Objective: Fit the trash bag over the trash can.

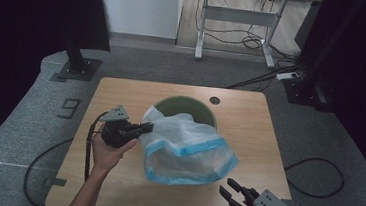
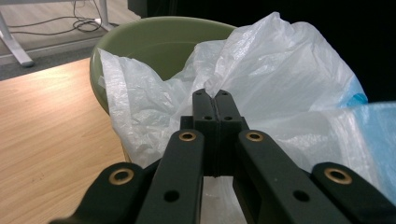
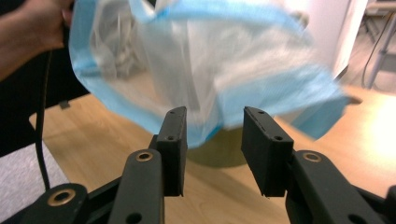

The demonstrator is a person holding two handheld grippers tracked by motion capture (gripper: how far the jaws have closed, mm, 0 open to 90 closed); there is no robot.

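Lining step judged in hand. Wooden table (image 1: pixel 113 187); green bin (image 1: pixel 170 105) at far centre, plastic bag (image 1: pixel 187 151) draped over its near rim. Left gripper (image 1: pixel 144 128) clamped on the bag's left edge; right gripper (image 1: pixel 228 186) half open, empty, near right. Next: regrasp the right edge, stretch over the rim.

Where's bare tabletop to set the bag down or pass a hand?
Free: the right strip of the table between the plastic bag and the right edge; the back-left corner beside the green bin. Crowded: the centre, where the bag drapes the bin, with the left tool shut on it.
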